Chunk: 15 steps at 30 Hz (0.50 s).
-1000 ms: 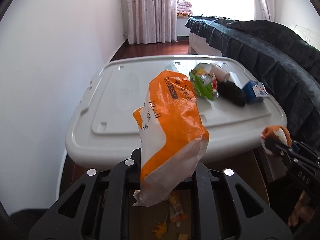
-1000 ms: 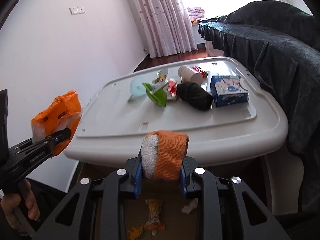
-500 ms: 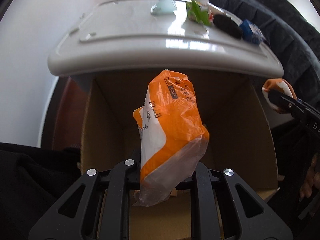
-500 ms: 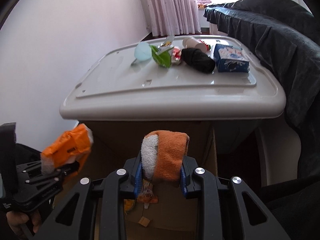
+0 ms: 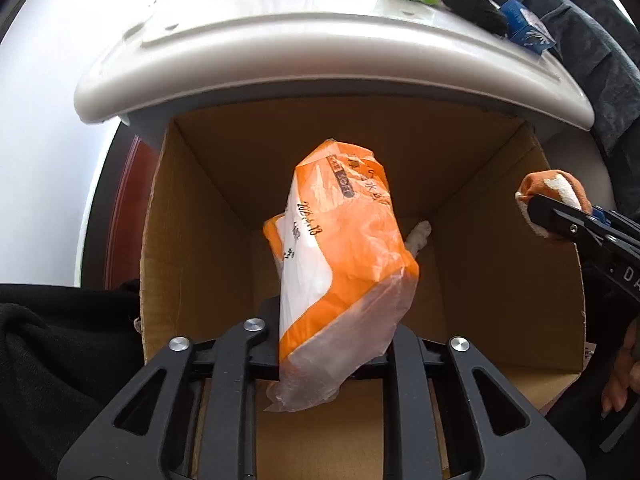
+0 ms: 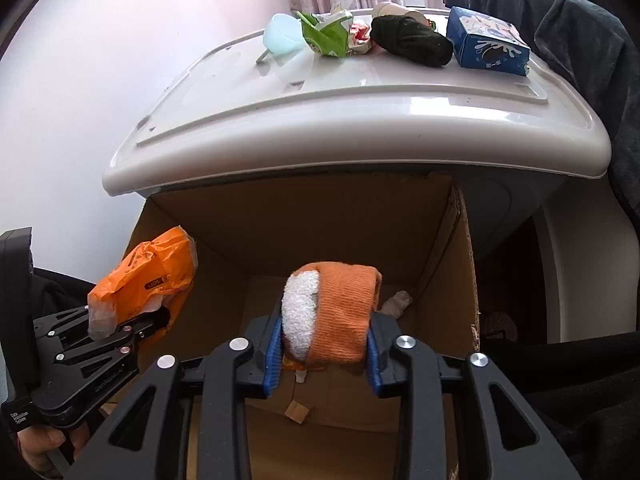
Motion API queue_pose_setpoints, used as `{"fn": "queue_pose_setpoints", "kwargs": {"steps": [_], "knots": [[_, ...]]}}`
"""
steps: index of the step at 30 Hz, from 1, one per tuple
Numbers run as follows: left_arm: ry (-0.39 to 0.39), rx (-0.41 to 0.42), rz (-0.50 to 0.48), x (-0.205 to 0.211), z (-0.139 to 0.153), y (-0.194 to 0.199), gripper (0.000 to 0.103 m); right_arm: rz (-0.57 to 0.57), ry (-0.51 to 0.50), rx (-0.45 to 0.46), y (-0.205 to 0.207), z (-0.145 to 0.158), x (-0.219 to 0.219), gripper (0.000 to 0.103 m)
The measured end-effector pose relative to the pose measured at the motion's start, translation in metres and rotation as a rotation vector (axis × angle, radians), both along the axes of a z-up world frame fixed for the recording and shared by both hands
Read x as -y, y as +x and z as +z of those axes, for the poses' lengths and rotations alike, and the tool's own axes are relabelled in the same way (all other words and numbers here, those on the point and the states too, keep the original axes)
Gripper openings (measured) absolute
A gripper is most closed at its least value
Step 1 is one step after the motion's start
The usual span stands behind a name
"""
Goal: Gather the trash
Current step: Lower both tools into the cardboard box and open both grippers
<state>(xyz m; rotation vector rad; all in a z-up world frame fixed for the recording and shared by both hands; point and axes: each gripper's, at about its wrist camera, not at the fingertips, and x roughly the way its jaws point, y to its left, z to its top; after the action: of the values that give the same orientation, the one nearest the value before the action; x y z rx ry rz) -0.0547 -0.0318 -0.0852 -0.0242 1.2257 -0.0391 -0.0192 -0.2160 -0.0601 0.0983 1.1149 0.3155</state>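
Note:
My left gripper is shut on an orange and white plastic bag and holds it above the open cardboard box. The bag also shows in the right wrist view. My right gripper is shut on a rolled orange and white sock, also over the box. The sock shows at the right of the left wrist view. A crumpled white scrap lies on the box floor.
A white plastic lid overhangs the box's far side. On it lie a pale blue cup, a green wrapper, a black sock and a blue carton. A dark sofa stands to the right.
Both grippers have tilted down and moved from above the lid to over the open box, each still holding its item.

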Motion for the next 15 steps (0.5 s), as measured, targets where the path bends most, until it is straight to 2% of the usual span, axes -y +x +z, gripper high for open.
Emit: {"fn": "queue_pose_setpoints", "kwargs": {"steps": [1,2,3,4,7,12,15], "knots": [[0.001,-0.01,0.007,0.001,-0.002,0.003,0.032,-0.003,0.0,-0.003,0.0,0.0,0.001,0.043],[0.002,-0.022,0.016,0.004,-0.003,0.007,0.053,-0.008,0.0,-0.002,0.0,0.0,0.001,0.049],[0.007,-0.031,0.032,0.003,-0.004,0.009,0.065,-0.021,-0.003,0.006,0.0,0.002,0.004,0.06],[0.009,-0.034,0.044,0.002,-0.005,0.009,0.08,-0.035,0.001,0.017,-0.001,0.004,0.006,0.064],[-0.018,-0.026,0.057,0.001,-0.003,0.011,0.08,-0.07,0.026,0.029,0.0,0.007,0.016,0.064],[-0.005,-0.023,0.041,0.008,-0.001,0.011,0.08,-0.106,0.047,0.017,0.001,0.007,0.025,0.065],[-0.005,-0.011,0.034,0.012,0.001,0.011,0.08,-0.112,0.046,0.022,-0.001,0.009,0.027,0.07]]}}
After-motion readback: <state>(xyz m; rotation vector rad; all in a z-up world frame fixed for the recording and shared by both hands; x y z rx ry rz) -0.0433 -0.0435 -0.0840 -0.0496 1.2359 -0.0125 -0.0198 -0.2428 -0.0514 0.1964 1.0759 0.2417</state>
